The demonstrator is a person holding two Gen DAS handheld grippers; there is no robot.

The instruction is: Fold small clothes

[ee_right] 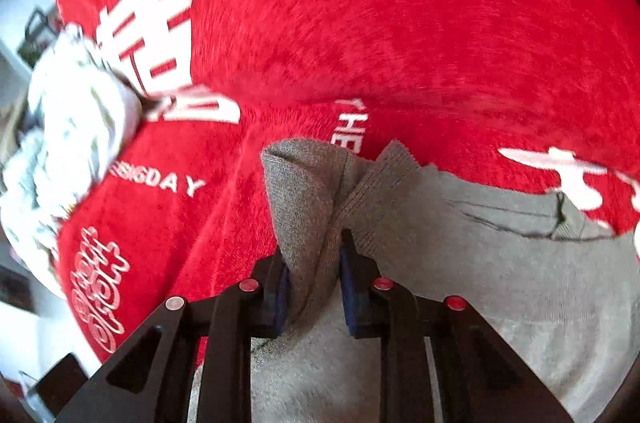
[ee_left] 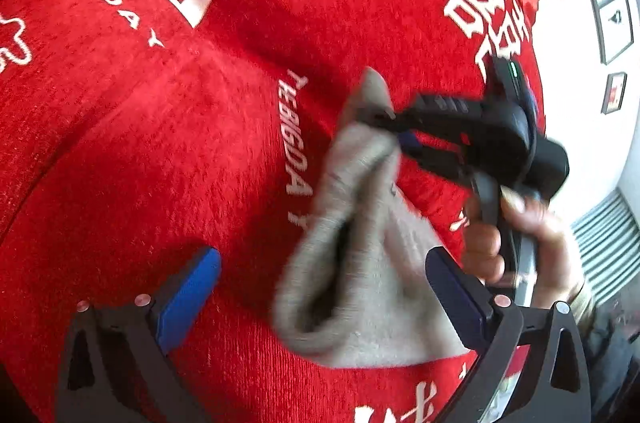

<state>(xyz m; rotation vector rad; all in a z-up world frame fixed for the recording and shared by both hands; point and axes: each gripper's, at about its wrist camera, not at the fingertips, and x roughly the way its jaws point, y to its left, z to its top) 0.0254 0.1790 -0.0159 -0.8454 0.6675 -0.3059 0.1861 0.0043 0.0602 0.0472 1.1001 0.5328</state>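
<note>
A grey knitted garment is spread on a red cloth printed with white lettering. A raised fold of it is pinched between the narrowed pads of the right gripper, held by a hand. The left gripper is seen with jaws wide and nothing gripped; the garment's near right edge is hidden behind one finger. A pale crumpled fabric at the far left is blurred and cut off.
</note>
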